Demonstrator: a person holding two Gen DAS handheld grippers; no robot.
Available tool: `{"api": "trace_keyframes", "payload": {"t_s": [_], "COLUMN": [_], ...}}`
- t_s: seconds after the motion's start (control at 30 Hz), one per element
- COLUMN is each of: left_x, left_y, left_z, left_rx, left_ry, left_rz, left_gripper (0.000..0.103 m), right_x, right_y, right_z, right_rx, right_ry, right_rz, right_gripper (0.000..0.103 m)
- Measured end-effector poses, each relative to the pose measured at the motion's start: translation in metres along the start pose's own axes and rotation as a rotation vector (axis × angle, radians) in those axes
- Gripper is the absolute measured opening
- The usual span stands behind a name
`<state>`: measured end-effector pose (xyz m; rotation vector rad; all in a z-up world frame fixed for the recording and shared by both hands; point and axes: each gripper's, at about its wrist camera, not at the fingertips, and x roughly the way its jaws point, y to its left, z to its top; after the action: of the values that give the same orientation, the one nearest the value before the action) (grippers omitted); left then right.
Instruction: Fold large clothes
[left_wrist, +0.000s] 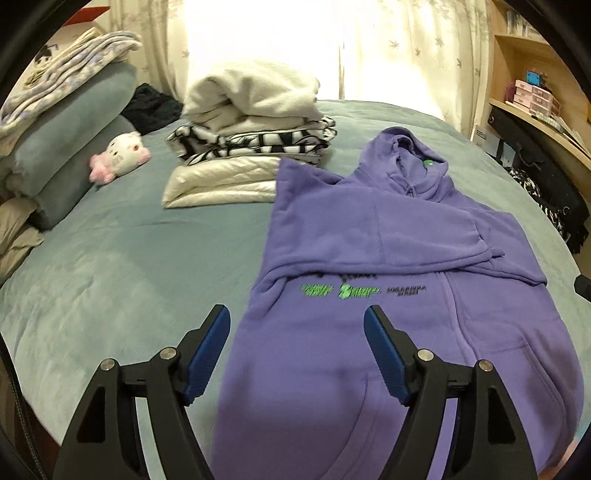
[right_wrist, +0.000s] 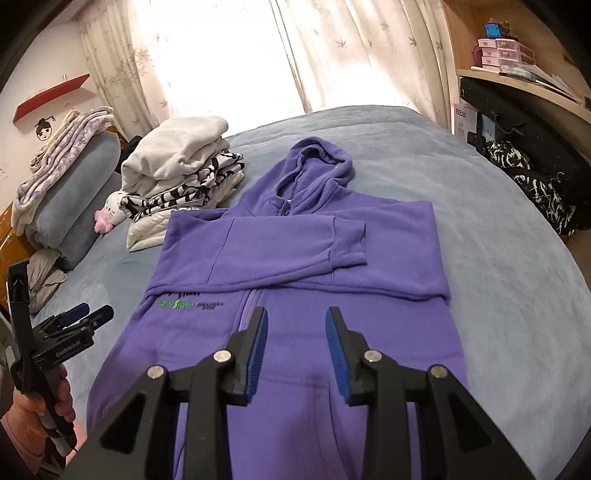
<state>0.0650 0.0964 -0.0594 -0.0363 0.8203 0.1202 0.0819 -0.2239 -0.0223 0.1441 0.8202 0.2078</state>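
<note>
I am holding my left tongs (left_wrist: 297, 319) over the bottom left part of the purple hoodie (left_wrist: 388, 266), low in the frame, and they are standing wide open with nothing between the blue pads (left_wrist: 207, 354). I am holding my right tongs (right_wrist: 295, 321) over the lower middle of the hoodie, close to its zipper, and they are standing partly open with only air between them. Neither pair is touching the cloth. The hoodie is lying flat on the blue-grey bed (left_wrist: 129, 266), in the middle and right of the left view and in the middle of the right view. Its hood is pointing to the top of the frame, toward the curtains (right_wrist: 229, 55). Both sleeves are lying folded across its chest, one on top of the other, with a cuff showing on the right. Green letters are showing just under the sleeves, on the left. A pile of folded clothes (left_wrist: 251, 133) is sitting on the bed just beside the hoodie's upper left corner. A small white and pink plush toy (left_wrist: 120, 155) is lying left of that pile, next to the grey pillows (left_wrist: 77, 129). At the lower left edge of the right view, my hand (right_wrist: 44, 406) is gripping the handle of the left tongs.
</note>
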Motion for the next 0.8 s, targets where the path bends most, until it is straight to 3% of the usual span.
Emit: {"api": "trace_keyframes", "payload": {"t_s": [0.23, 0.33, 0.4, 0.6, 0.8], "left_x": [-0.024, -0.03, -0.03, -0.018, -0.014], "left_y": [0.042, 0.066, 0.083, 0.114, 0.107], "left_z": [-0.032, -0.051, -0.068, -0.111, -0.131], "left_rx": [-0.05, -0.067, -0.075, -0.163, -0.114], "left_ry": [0.039, 0.073, 0.113, 0.237, 0.241], "left_rz": [-0.024, -0.074, -0.13, -0.318, -0.431], "left_gripper": [0.078, 0.079, 0.079, 0.079, 0.079], "right_x": [-0.023, -0.03, -0.037, -0.055, -0.073], "right_y": [-0.016, -0.031, -0.041, -0.084, -0.126], "right_z": [-0.034, -0.053, -0.066, -0.1, -0.133], "right_rx": [0.006, 0.02, 0.025, 0.095, 0.213], "right_ry": [0.032, 0.074, 0.092, 0.147, 0.157], "right_rz": [-0.003, 0.0, -0.003, 0.005, 0.098], "right_gripper": [0.033, 0.04, 0.045, 0.045, 0.045]}}
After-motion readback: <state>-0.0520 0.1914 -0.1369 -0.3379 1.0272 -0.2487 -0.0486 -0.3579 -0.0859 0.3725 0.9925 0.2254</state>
